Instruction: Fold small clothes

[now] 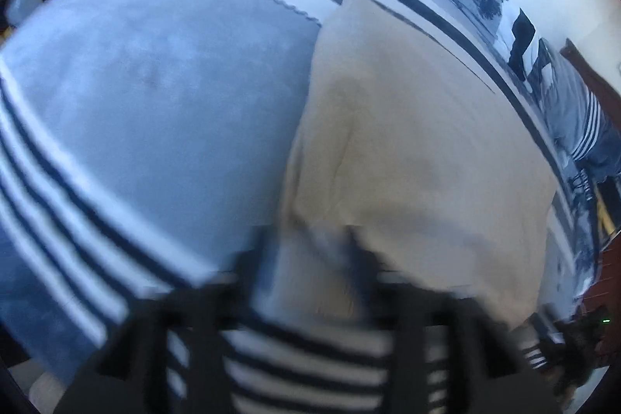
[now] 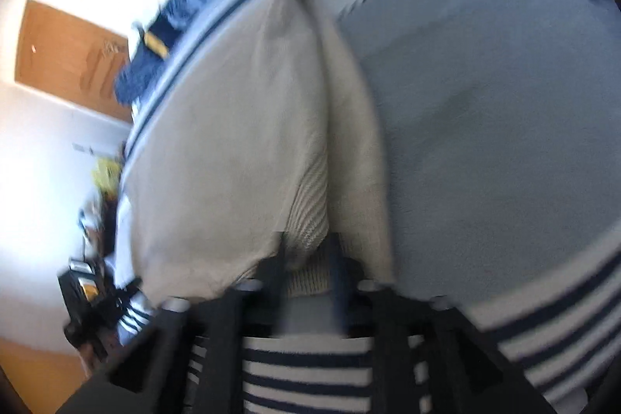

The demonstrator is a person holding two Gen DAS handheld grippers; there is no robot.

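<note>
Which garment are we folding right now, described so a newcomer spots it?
Start at the grey blanket with navy-and-white striped borders. On it lies the plain beige knitted garment, ribbed along one hem. It is the only unpatterned beige piece there.

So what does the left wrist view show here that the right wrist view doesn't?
Only the left wrist view shows the cream garment lying broad, and the left gripper at its near edge. Only the right shows the ribbed hem between the right gripper fingers, and a wooden door. Both share the blue-grey blanket with striped borders.
</note>
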